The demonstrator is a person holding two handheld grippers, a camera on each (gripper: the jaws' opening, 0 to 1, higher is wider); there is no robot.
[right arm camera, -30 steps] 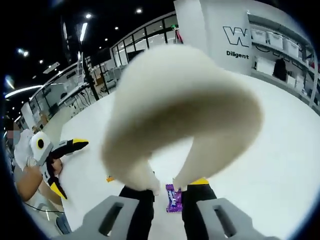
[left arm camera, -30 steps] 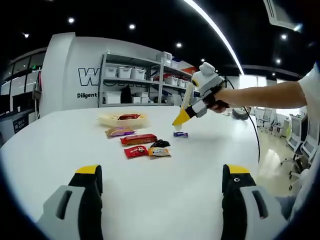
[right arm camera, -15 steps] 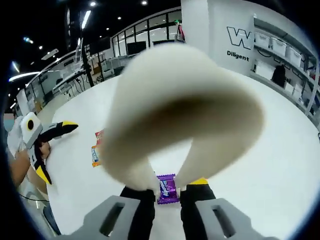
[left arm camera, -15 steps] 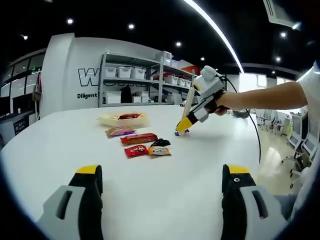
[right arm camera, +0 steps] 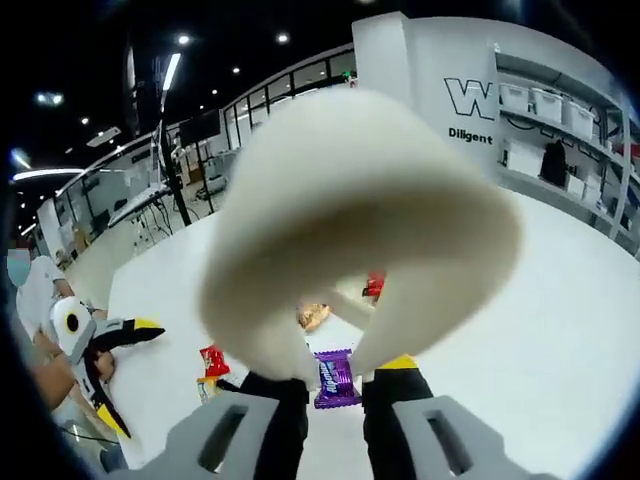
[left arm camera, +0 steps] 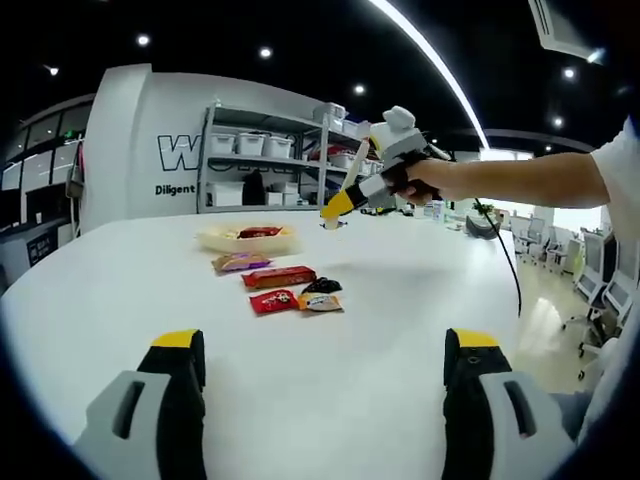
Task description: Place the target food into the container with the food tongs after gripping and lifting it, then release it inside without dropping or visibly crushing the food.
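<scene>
My right gripper [right arm camera: 335,388] is shut on the cream food tongs [right arm camera: 360,210], whose big loop fills the middle of the right gripper view. A small purple snack packet [right arm camera: 334,372] is pinched between the tong tips, lifted off the white table [right arm camera: 560,300]. In the left gripper view the right gripper [left arm camera: 340,205] hangs in the air just right of and above the cream tray [left arm camera: 247,240], which holds a red packet. My left gripper [left arm camera: 325,345] is open and low over the near table, with nothing between its jaws.
Several snack packets lie in a loose group in front of the tray, among them a long red one [left arm camera: 277,277] and a small red one [left arm camera: 272,301]. Shelves with white bins [left arm camera: 270,160] stand behind the table. The left gripper [right arm camera: 100,340] appears at the lower left.
The right gripper has risen and swung left toward the tray, lifting the purple packet off the table in the tongs. The left gripper has not moved.
</scene>
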